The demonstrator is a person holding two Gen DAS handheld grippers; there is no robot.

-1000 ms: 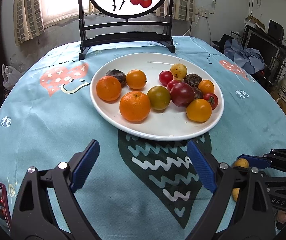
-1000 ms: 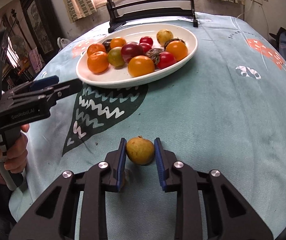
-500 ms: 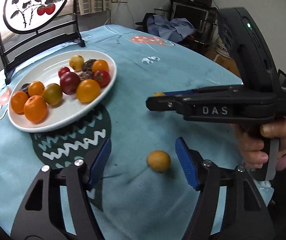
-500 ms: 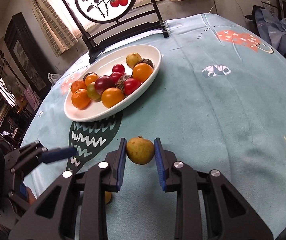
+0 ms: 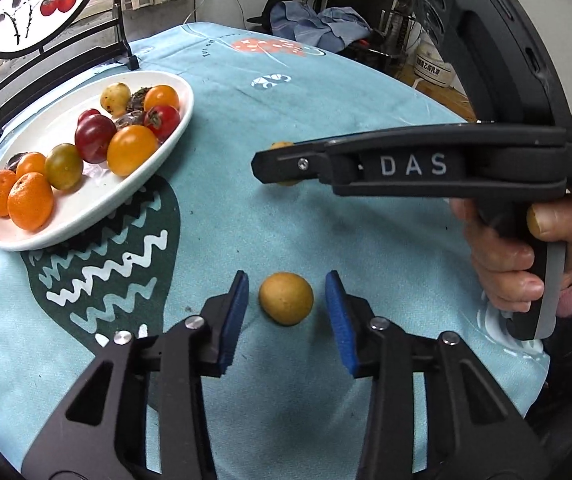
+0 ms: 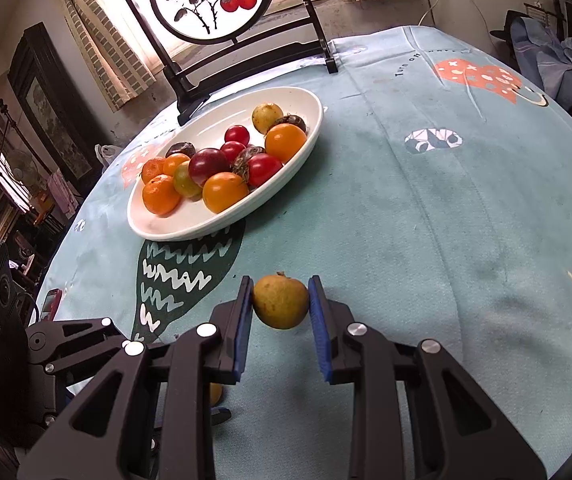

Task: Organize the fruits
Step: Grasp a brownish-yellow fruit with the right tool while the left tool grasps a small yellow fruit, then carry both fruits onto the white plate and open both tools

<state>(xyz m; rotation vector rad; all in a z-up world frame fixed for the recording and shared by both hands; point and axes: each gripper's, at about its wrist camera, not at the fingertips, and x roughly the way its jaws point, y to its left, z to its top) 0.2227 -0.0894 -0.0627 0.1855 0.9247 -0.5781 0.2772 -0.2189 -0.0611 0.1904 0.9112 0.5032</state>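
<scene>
Fruit sits between my left gripper (image 5: 286,314) pads: a small yellow fruit (image 5: 286,298) on the tablecloth (image 5: 366,92), jaws closing, gaps either side; only my right wrist view shows the right gripper (image 6: 280,308) clamped on a yellow-green fruit (image 6: 280,300), near the white plate (image 6: 189,232); my left view hides that grip.

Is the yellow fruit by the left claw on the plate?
No. The fruit lies on the tablecloth, away from the plate.

L gripper (image 5: 286,312) swung off the white oval plate (image 5: 85,216), now straddles small round yellow-brown fruit (image 5: 286,298) on the cloth; jaws closing, gaps both sides. R gripper (image 6: 280,312) lifted its held yellow-green fruit (image 6: 280,301) slightly.
</scene>
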